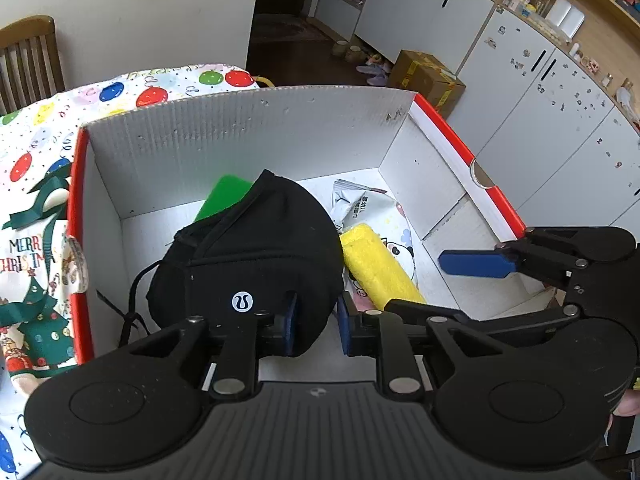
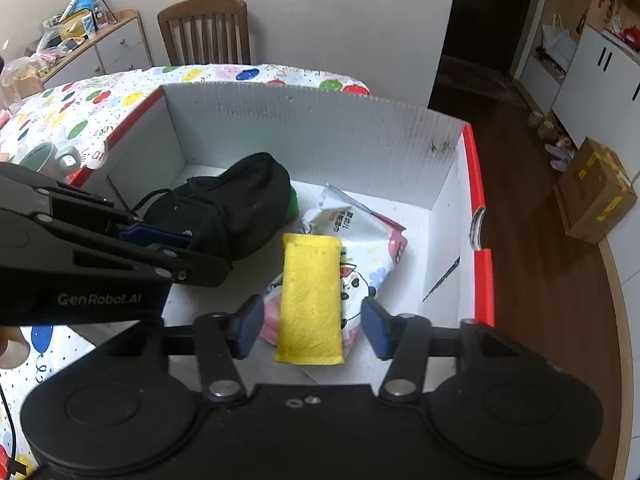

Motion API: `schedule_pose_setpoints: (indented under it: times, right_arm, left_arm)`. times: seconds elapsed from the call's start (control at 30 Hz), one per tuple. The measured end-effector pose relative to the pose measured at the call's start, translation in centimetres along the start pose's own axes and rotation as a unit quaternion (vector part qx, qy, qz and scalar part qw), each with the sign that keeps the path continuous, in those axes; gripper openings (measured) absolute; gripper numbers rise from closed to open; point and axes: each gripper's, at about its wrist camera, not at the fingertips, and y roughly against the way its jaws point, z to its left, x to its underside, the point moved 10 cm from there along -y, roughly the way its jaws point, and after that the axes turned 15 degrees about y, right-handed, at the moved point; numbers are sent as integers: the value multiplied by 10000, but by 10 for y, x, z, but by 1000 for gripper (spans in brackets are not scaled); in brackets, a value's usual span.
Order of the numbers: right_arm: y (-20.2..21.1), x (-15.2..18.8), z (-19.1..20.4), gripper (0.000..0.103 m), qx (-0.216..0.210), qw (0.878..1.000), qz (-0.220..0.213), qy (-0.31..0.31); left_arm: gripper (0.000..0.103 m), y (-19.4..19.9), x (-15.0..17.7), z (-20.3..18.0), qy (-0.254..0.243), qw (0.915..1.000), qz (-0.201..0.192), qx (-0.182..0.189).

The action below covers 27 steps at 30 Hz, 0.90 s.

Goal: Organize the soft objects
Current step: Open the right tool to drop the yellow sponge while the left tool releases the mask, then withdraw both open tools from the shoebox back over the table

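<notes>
A white box with red rim (image 1: 248, 128) (image 2: 320, 136) stands on the table. Inside lie a black soft pouch (image 1: 256, 248) (image 2: 236, 204), a green sponge (image 1: 224, 196), a yellow sponge (image 1: 376, 264) (image 2: 312, 300) and a white printed wipes pack (image 1: 368, 204) (image 2: 360, 236). My left gripper (image 1: 316, 326) is partly closed around the pouch's near edge, its pads touching the fabric. My right gripper (image 2: 312, 324) is open, its fingers on either side of the yellow sponge, apart from it; it also shows in the left wrist view (image 1: 480, 264).
The table has a balloon-print cloth (image 1: 36, 152) (image 2: 80, 104). A mug (image 2: 44, 160) stands left of the box. A wooden chair (image 2: 204, 32) is behind the table. A cardboard carton (image 2: 592, 196) and white cabinets (image 1: 540, 92) stand to the right.
</notes>
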Motion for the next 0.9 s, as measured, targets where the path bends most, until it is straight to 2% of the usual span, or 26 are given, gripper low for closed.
schedule_pose_setpoints:
  times: [0.07,0.13,0.2,0.9]
  right_arm:
    - [3,-1,0,59,3,10000,-47,3]
    - [5,-1,-1,62,2,10000,-75,0]
    - [8,-1,-1,63,-7,9999,-98,21]
    - [66,-14,8,85,-173,9970,-751,-124]
  left_arm:
    - [25,3,0,0,-18,10000,-50,-8]
    - [34,6,-1,0,-20,10000,-89,-18]
    - [66,9,-2,0,-11,9999,-128,-23]
    - [69,87,-2,-3,-137,9951,-980,38]
